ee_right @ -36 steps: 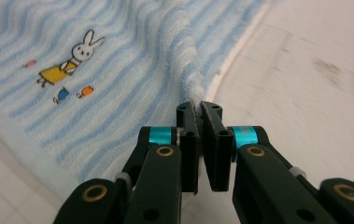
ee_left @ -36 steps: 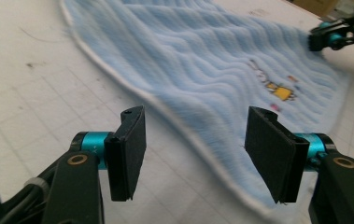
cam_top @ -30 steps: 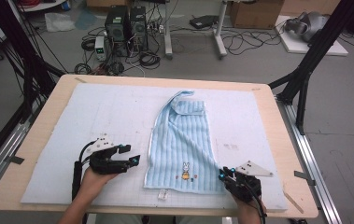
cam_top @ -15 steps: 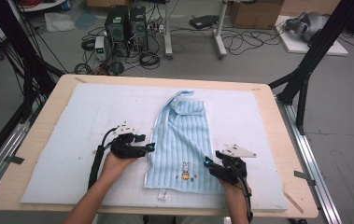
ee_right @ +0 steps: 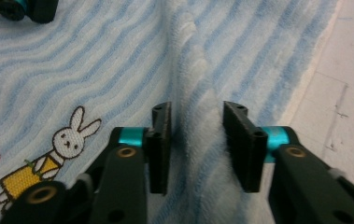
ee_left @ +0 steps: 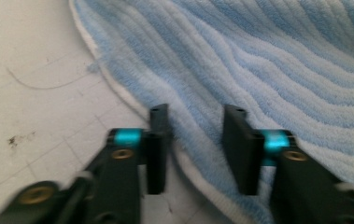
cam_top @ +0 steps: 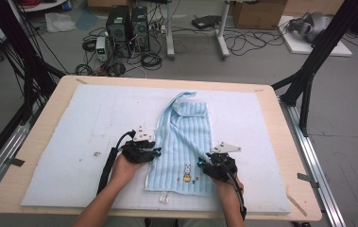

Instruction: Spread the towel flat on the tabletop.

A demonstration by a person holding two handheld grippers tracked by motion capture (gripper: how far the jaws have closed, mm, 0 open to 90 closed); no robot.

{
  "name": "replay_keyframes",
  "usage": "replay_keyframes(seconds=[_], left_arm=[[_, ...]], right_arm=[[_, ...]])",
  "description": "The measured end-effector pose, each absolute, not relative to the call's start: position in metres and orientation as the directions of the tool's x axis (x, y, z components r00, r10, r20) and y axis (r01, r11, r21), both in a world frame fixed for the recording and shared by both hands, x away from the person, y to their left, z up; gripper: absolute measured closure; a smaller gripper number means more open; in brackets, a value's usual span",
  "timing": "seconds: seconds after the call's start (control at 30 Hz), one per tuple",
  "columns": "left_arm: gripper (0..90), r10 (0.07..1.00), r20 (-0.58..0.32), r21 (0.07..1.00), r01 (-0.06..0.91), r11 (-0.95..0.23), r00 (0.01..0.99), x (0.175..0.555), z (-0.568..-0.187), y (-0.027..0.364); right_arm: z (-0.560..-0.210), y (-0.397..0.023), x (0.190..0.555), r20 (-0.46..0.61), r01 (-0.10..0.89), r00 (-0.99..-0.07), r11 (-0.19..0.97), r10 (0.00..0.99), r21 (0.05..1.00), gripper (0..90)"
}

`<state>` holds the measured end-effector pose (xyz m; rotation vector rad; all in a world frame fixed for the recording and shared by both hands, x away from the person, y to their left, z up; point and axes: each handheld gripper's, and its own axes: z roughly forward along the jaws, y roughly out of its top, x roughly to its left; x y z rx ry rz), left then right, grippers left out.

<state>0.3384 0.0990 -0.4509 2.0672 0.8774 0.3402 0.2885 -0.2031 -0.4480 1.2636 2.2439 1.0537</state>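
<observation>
A light blue striped towel point(cam_top: 186, 137) lies lengthwise on the pale mat point(cam_top: 96, 118), its far end folded over and a rabbit picture point(cam_top: 186, 172) near its front edge. My left gripper point(cam_top: 157, 152) sits low at the towel's left edge. Its jaws have just been closing and now pinch the towel point(ee_left: 268, 60) beside its white hem, as the left gripper point(ee_left: 196, 112) view shows. My right gripper point(cam_top: 201, 163) is at the towel's right side. Its jaws have also just been closing, and the right gripper point(ee_right: 195, 108) squeezes a raised ridge of towel point(ee_right: 72, 56) next to the rabbit point(ee_right: 48, 154).
The mat covers most of the wooden table point(cam_top: 49, 109). A small white tag point(cam_top: 164, 198) lies at the towel's front edge. Black frame posts stand at both sides, with computers and cables on the floor beyond the far edge.
Both hands have moved inward from the bare mat to the towel's left and right edges. Both pairs of jaws stand narrower than half a second ago, with towel between them.
</observation>
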Motion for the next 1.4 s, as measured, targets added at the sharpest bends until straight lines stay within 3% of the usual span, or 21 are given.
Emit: replay_keyframes(seconds=[0.07,0.17,0.7,1.27,1.33,1.4], left_arm=[[80.3,0.671,-0.082,0.790,0.459,-0.407,0.737,0.337,-0.451,0.100],[84.4,0.662,-0.097,0.787,0.465,-0.406,0.743,0.335,-0.450,0.101],[85.0,0.638,-0.152,0.787,0.483,-0.383,0.755,0.304,-0.451,0.126],[84.9,0.593,-0.140,0.810,0.436,-0.391,0.793,0.250,-0.451,0.143],[79.6,0.606,-0.161,0.818,0.449,-0.360,0.779,0.251,-0.451,0.144],[61.2,0.631,-0.179,0.827,0.463,-0.319,0.755,0.254,-0.449,0.147]], right_arm=[[-0.448,-0.204,0.288,0.064,0.577,-0.548,0.321,0.834,0.751,73.6],[-0.447,-0.203,0.287,0.060,0.568,-0.563,0.334,0.824,0.752,79.8],[-0.445,-0.198,0.259,0.079,0.536,-0.620,0.348,0.781,0.769,81.9],[-0.447,-0.193,0.213,0.084,0.511,-0.667,0.373,0.741,0.774,81.6],[-0.444,-0.194,0.211,0.086,0.504,-0.665,0.362,0.742,0.784,71.6],[-0.437,-0.196,0.213,0.099,0.495,-0.651,0.322,0.752,0.807,63.7]])
